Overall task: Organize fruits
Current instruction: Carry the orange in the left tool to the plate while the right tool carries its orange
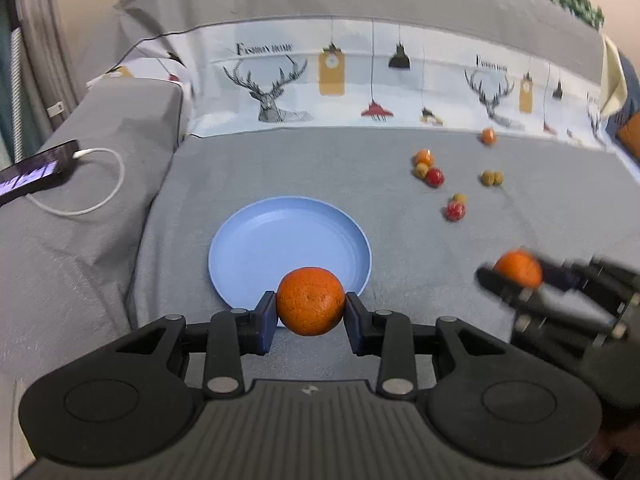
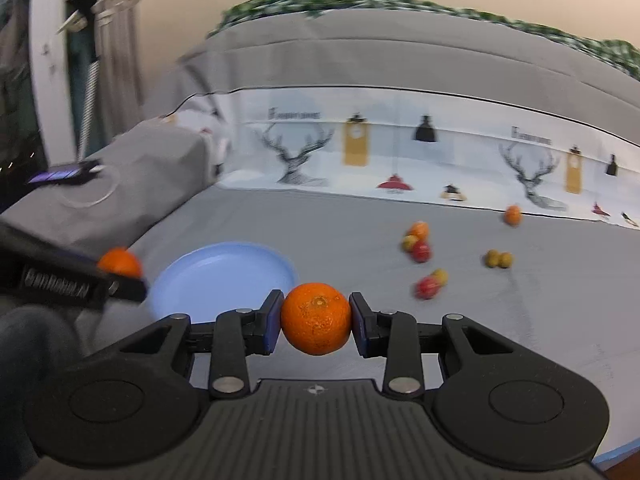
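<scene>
I count two big oranges [image 1: 310,301], one in each set of my fingers [image 1: 267,316]; one blue plate [image 1: 256,240]; two small orange fruits [image 1: 488,136], two red ones [image 1: 435,177], four yellow-green ones [image 1: 487,178]; one phone [image 1: 32,174] on its cable [image 1: 108,184]

Far fruits [image 2: 424,286] motion-blurred, kinds unclear

plate [image 1: 256,240]: bare, open above | scattered fruits [image 1: 434,178]: far-right | phone [image 1: 36,172]: left armrest

The printed sheet [image 1: 360,80] carries the words "Fashion home" above each deer head, sharpest at upper left of centre; the second print, toward the right, is blurred.
</scene>
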`<state>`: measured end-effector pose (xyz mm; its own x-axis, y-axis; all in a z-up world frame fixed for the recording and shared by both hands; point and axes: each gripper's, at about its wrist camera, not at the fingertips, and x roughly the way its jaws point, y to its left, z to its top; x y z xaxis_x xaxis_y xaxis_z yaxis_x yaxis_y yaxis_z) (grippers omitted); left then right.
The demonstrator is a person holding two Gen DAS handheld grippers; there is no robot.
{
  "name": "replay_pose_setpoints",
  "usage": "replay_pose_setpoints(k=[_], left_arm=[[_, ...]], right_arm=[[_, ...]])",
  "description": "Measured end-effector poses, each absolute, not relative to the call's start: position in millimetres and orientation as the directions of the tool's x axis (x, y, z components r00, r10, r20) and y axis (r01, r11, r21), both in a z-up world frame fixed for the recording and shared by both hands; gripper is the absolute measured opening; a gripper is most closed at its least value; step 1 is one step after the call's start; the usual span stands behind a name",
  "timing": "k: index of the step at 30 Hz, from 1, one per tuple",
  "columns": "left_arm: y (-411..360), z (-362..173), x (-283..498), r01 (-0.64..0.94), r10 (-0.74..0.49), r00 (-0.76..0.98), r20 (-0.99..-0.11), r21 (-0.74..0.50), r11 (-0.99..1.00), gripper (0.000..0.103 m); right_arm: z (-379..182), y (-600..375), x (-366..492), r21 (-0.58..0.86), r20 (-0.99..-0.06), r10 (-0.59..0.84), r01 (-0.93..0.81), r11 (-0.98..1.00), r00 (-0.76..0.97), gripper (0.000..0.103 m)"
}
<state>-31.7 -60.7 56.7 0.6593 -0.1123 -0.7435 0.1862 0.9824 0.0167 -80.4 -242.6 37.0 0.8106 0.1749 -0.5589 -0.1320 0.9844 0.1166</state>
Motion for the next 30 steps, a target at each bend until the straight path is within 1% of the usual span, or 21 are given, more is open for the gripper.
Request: replay_pose_setpoints(k=[5, 13, 23, 30], left_arm=[[-42, 66, -42, 0.154, -0.104, 0.685, -0.721, 0.003, 0.988, 0.039], [-21, 55, -38, 0.106, -0.099, 0.677, -0.729, -0.037, 0.994, 0.040], [-4, 30, -3, 0.102, -0.100, 0.665, -0.740, -0.042, 0.994, 0.040], [2, 5, 32, 0.094, -0.099, 0.634, -0.767, -0.051, 0.994, 0.040]], right_arm=[[43, -218, -94, 0.111, -0.562, 0.203, -0.170, 0.979, 0.802, 0.037], [44, -202, -97, 0.067, -0.591, 0.211, -0.213, 0.975, 0.778, 0.037], [25, -177, -58, 0.058, -0.653, 0.202, -0.218, 0.974, 0.730, 0.037], [4, -152, -21, 0.063, -0.688, 0.209, -0.230, 0.971, 0.695, 0.037]])
